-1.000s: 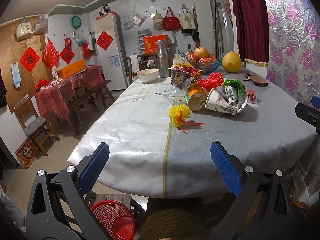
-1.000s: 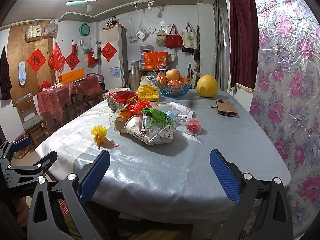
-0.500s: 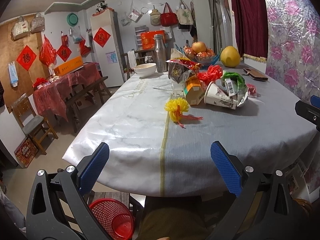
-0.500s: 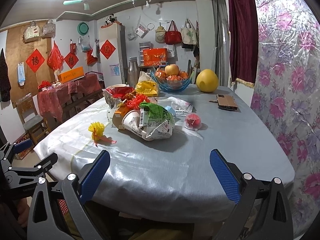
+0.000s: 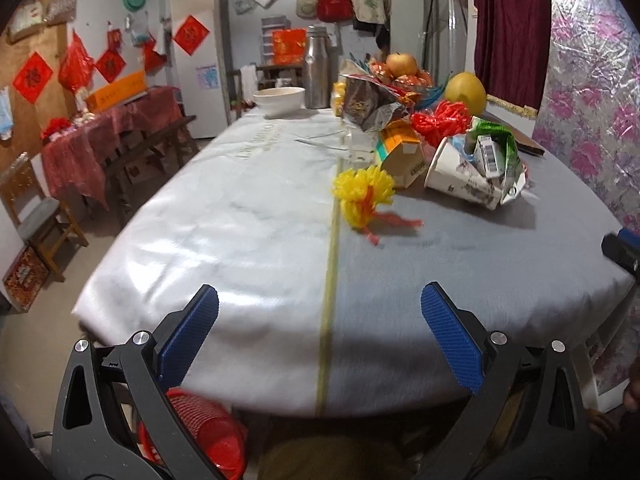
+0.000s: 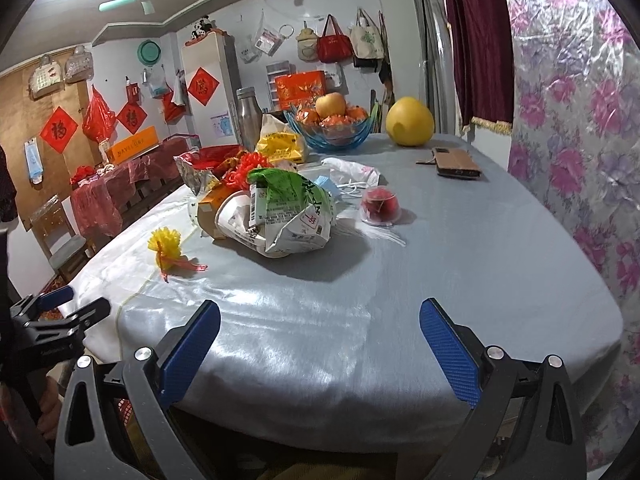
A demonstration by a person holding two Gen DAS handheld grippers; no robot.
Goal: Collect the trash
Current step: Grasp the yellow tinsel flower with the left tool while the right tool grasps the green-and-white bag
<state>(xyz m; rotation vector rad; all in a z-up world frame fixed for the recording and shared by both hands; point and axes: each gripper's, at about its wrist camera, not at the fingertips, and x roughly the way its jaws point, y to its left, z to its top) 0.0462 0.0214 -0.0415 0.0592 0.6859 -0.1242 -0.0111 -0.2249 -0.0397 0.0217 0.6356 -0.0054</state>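
- Since the earlier frames both tongs have come forward over the near edge of the worktop (image 5: pixel 248 208), so the pile of trash looks larger in both views; nothing on the cloth has shifted.
- Left wrist view: the left tongs (image 5: pixel 320 340) are spread wide and empty, over bare cloth. One yellow ribbon flower (image 5: pixel 363 194) lies nearest, apart from the pile. Behind it are one tipped paper cup (image 5: pixel 456 176) stuffed with a green wrapper (image 5: pixel 494 142), one orange carton (image 5: pixel 402 152) and one foil bag (image 5: pixel 366 106). One red basket (image 5: pixel 204 432) sits on the floor below the worktop edge, probably the bin.
- Right wrist view: the right tongs (image 6: pixel 320 344) are likewise released and hold nothing. Beside the pile lie one small red-filled plastic cup (image 6: pixel 380 206) and one white plastic bag (image 6: pixel 352 170). One fruit bowl (image 6: pixel 334 134), one pomelo (image 6: pixel 409 121) and one phone case (image 6: pixel 456 163) stand farther back, hardly trash.
- Judged from this, nothing is collected yet; every piece is left to do.
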